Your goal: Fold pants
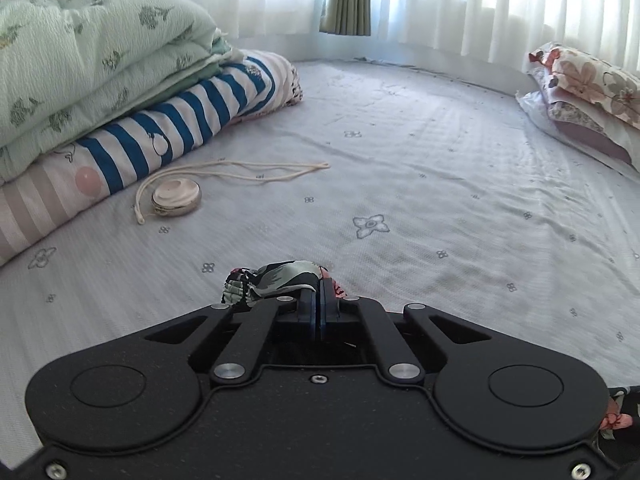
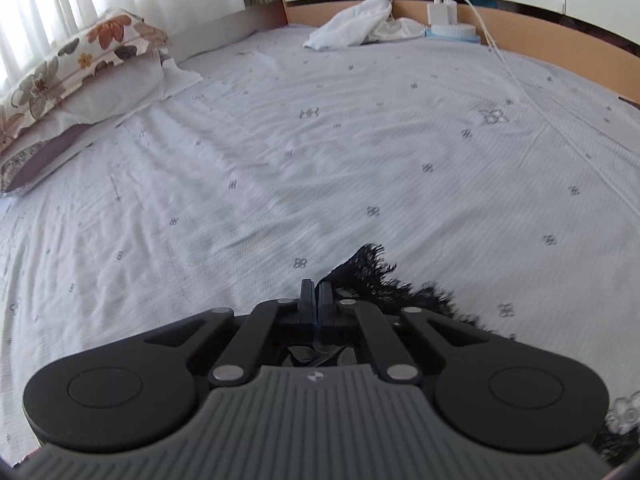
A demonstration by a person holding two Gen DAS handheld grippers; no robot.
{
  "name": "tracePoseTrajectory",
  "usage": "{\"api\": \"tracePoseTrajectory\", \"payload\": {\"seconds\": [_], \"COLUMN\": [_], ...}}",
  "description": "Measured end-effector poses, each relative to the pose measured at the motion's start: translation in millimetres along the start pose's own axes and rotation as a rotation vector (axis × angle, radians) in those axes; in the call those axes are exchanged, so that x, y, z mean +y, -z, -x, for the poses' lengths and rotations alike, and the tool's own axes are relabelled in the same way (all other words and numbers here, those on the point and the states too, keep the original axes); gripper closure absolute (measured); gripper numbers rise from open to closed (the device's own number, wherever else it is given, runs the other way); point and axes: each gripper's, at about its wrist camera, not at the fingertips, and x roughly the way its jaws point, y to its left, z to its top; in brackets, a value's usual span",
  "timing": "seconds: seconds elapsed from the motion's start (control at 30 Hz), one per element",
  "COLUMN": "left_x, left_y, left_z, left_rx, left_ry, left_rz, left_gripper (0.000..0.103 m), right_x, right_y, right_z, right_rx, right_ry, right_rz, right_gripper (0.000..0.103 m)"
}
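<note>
Both jaws were pressed together on cloth. On the left gripper [image 1: 319,294] the jaws were clamped on a bunched-up bit of the pants [image 1: 276,280], which were black with white and pink flowers. That bunch sat right at the tips, just above the bed sheet [image 1: 400,160]. A little more of the same cloth showed at the near right corner of the left view.

On the right gripper [image 2: 316,300] the jaws were also clamped on the pants [image 2: 384,280]. A dark edge with a fuzzy black fringe stuck out to the right of the tips and lay on the bed sheet [image 2: 320,140].

Far on the left side of the left view, a green blanket [image 1: 80,48] was stacked on top of a blue and white striped blanket [image 1: 168,120]. Near them lay a small round thing [image 1: 176,198] with a pale cord [image 1: 248,170] beside it. A flowered pillow [image 1: 592,80] sat far to the right. White curtains [image 1: 480,0] hung behind the bed.

In the right view, the flowered pillow [image 2: 72,64] was far to the left. A white cloth [image 2: 356,20] lay at the far end of the bed, next to a white charger [image 2: 442,12] with a cable [image 2: 520,80] running across the sheet.
</note>
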Motion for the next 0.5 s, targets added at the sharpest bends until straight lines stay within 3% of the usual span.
{"api": "tracePoseTrajectory", "payload": {"seconds": [0.33, 0.43, 0.5], "left_x": [31.7, 36.5, 37.5], "left_y": [6.8, 11.0, 13.3], "left_z": [36.1, 39.6, 39.8], "left_rx": [0.022, 0.037, 0.042], "left_ry": [0.029, 0.035, 0.035], "left_rz": [0.028, 0.032, 0.031], "left_gripper": [0.1, 0.1, 0.1], "right_x": [-48.7, -59.4, -58.8], "right_y": [1.6, 6.8, 14.4], "right_z": [41.9, 37.4, 32.7], "right_rx": [-0.005, 0.063, 0.106], "right_ry": [-0.036, -0.142, -0.192], "right_rz": [-0.041, -0.081, -0.115], "right_gripper": [0.101, 0.098, 0.089]}}
